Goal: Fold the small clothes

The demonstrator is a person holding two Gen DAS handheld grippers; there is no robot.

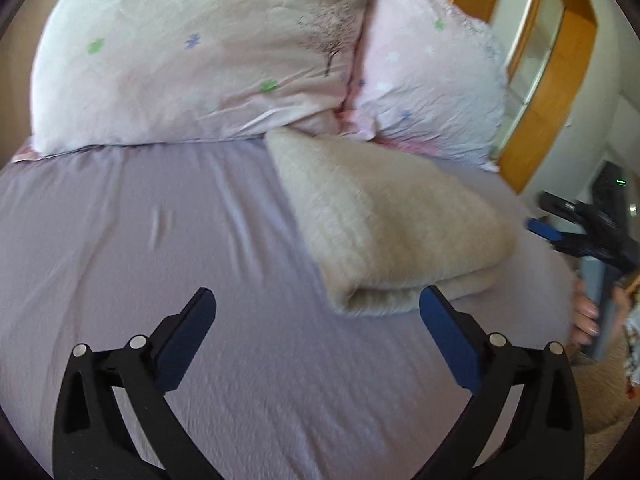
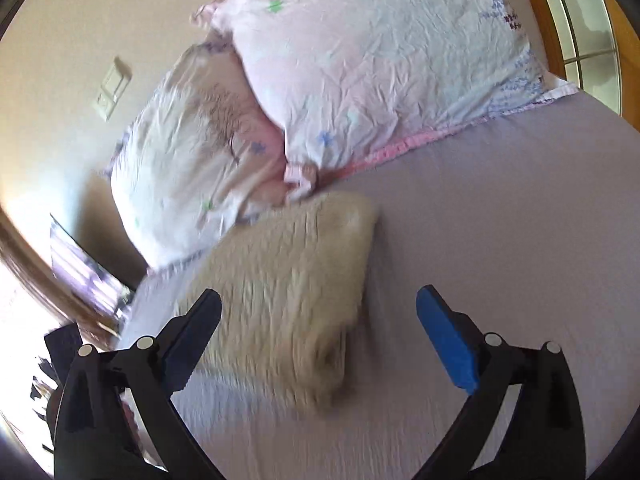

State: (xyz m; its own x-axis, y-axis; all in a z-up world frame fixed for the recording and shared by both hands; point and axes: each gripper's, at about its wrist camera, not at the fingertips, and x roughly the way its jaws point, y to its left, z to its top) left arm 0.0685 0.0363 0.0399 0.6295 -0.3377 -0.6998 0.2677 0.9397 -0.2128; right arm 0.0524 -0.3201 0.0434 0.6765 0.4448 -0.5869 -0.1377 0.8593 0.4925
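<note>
Cream garment lying folded on the bed near the pillows, both tongs, left and right, apart and empty; folding appears essentially complete.

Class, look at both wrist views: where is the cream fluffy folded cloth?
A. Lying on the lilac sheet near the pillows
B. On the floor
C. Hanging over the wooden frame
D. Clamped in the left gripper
A: the cream cloth lies folded on the lilac sheet just below the pillows, with both grippers open and empty.
</note>
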